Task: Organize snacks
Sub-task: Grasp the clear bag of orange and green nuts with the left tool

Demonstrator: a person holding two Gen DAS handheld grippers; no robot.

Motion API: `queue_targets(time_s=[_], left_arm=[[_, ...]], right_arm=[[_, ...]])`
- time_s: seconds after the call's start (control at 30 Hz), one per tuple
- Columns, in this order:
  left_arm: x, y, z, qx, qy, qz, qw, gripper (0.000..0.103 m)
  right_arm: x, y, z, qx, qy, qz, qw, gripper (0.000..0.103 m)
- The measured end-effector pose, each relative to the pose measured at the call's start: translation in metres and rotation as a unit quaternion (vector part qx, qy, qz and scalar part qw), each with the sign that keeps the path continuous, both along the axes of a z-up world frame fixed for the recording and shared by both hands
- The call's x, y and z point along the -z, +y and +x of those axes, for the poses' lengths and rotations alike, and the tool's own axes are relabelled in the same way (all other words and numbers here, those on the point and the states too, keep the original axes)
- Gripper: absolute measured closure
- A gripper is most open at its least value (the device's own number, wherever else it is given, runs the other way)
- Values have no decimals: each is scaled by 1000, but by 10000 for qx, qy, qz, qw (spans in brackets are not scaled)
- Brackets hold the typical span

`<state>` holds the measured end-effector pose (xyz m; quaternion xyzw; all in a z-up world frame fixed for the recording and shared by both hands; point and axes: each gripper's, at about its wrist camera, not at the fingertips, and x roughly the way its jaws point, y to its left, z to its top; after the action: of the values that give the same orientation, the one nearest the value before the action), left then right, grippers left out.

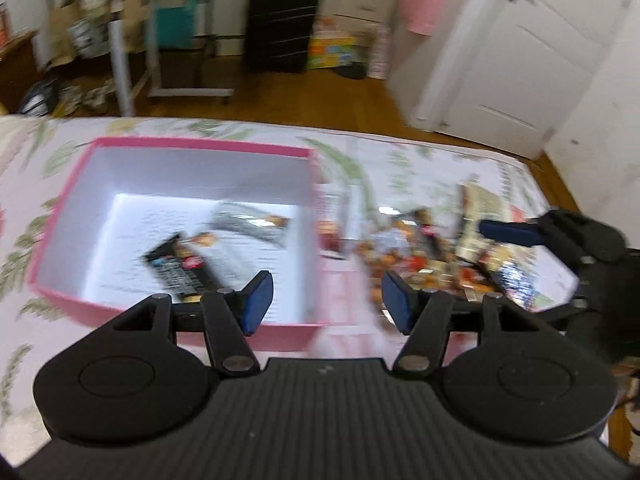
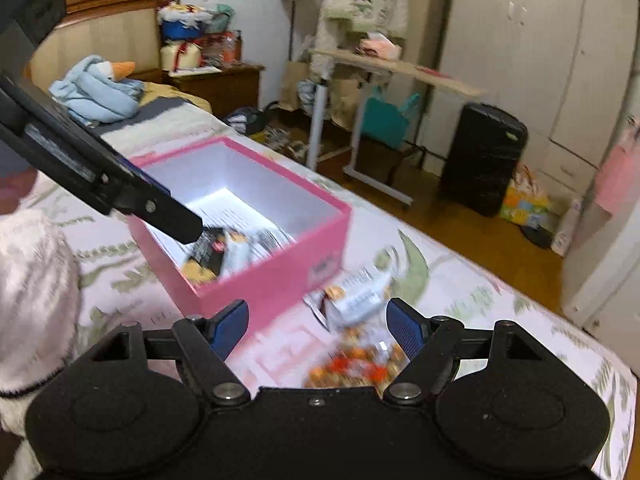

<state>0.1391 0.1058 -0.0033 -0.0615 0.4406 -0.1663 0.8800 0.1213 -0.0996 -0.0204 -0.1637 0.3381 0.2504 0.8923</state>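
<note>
A pink box (image 1: 192, 236) sits open on the leaf-print bed cover (image 1: 420, 152), and a few packets already lie on its white floor: a black one (image 1: 180, 268) toward the near side and a grey-white one (image 1: 250, 224) behind it. To the right of the box, on the cover, is the loose snack pile (image 1: 432, 256), a muddle of orange, red and pale wrappers. In the right wrist view a white packet (image 2: 356, 300) lies at the far edge of that pile, just beside the box's near right corner.

The left gripper (image 1: 327, 302) hangs over the near right corner of the box with its blue pads spread and nothing between them. The right gripper (image 2: 318, 326) is spread wider, also empty, and is poised above the pile, with the white packet showing in the gap between its fingers but not touched.

My reading is that this is the gap between drops: some snacks are in, most are still out, and both grippers are free for another pick. The next move calls for lowering the right gripper onto a single packet, probably the white one since it lies apart from the rest, and closing on a flat edge. Both views are smeared by motion, so I cannot say how many packets overlap in the pile. Thin, slippery wrappers may slide or bring a neighbour along.
</note>
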Motion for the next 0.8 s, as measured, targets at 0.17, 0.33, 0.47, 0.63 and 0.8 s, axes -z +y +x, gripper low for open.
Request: queue_targets(time_s=[0.17, 0.33, 0.47, 0.63, 0.8], left_arm=[[18, -46, 6, 317, 54, -326, 9989, 44], [63, -78, 23, 130, 314, -547, 9979, 44], [103, -90, 42, -229, 553, -708, 9957, 44], [143, -98, 59, -520, 1047, -834, 9896, 44], [169, -93, 62, -651, 1276, -1326, 9808, 40]], right_arm=[[28, -15, 6, 146, 155, -20, 9998, 16], [69, -29, 16, 275, 318, 55, 9991, 16], [97, -39, 29, 396, 563, 187, 9975, 16], [113, -53, 36, 532, 911, 664, 9922, 11], [125, -54, 37, 531, 1127, 743, 9894, 9]])
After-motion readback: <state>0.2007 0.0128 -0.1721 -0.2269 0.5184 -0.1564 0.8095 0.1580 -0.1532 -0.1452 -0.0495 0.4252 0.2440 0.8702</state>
